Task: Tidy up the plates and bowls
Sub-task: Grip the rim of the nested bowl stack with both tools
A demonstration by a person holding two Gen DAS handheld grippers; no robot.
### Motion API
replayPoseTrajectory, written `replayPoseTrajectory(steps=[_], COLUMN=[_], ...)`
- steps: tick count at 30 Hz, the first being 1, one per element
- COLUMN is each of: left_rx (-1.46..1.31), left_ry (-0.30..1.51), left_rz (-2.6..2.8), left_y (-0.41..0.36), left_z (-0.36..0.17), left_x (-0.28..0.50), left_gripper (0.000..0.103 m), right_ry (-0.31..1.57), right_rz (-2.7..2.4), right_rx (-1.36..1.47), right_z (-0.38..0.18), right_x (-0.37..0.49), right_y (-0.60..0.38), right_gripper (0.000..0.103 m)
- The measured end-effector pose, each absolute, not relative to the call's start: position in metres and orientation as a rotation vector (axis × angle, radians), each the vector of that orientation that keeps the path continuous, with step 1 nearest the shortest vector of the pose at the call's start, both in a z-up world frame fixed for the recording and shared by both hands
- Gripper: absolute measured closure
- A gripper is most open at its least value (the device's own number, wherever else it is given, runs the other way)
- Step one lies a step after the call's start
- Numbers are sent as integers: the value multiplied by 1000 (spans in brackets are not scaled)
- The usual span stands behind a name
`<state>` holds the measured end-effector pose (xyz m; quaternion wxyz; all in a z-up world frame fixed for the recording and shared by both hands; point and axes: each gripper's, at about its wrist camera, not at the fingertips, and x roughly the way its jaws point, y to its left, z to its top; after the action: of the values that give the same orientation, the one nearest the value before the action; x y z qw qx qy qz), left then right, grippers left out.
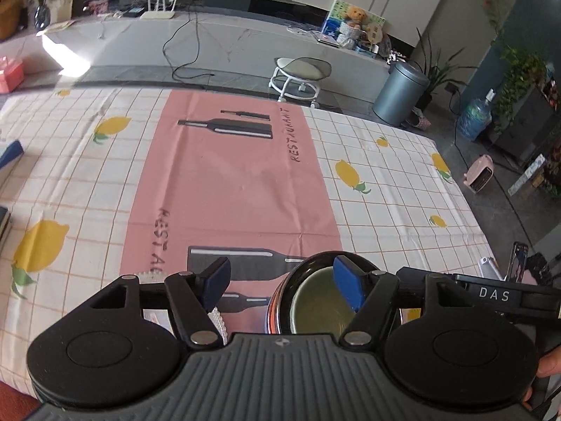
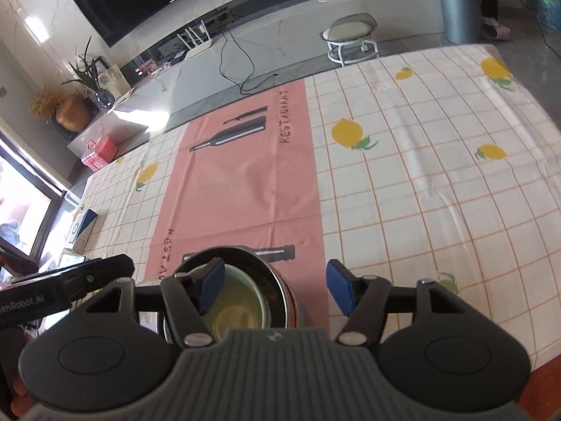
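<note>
A dark bowl (image 1: 308, 263) with an orange-red band on its side sits on the pink placemat (image 1: 238, 182) at the near edge, with a pale green bowl (image 1: 315, 301) nested inside. It also shows in the right wrist view (image 2: 273, 273), with the green bowl (image 2: 242, 308) in it. My left gripper (image 1: 282, 284) is open, its right finger over the bowls, its left finger beside a white ribbed dish (image 1: 217, 319). My right gripper (image 2: 275, 289) is open, its left finger over the green bowl, its right finger outside the rim.
The table wears a lemon-print checked cloth (image 2: 420, 175). A blue-and-white box (image 2: 82, 226) lies at the table's left edge. The other gripper's black arm (image 2: 63, 287) reaches in at left. A stool (image 1: 301, 70) and grey bin (image 1: 399, 91) stand beyond the far edge.
</note>
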<state>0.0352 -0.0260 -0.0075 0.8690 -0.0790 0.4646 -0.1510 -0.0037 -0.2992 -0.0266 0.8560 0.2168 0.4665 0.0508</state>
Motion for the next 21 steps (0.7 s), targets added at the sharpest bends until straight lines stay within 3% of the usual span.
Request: replayPoseTrajectory(steps=[12, 21], left_rx=[-447, -522], left_ry=[1068, 1119], left_rz=[-297, -317], left_y=[4, 1], left_z=[-74, -94], left_x=[25, 24], left_gripper=[24, 24], right_ry=[1087, 1118], right_rz=[57, 68], right_rx=[649, 786], right_z=[-91, -113], right_x=[-13, -16], right_y=[-296, -298], right_gripper=[38, 39])
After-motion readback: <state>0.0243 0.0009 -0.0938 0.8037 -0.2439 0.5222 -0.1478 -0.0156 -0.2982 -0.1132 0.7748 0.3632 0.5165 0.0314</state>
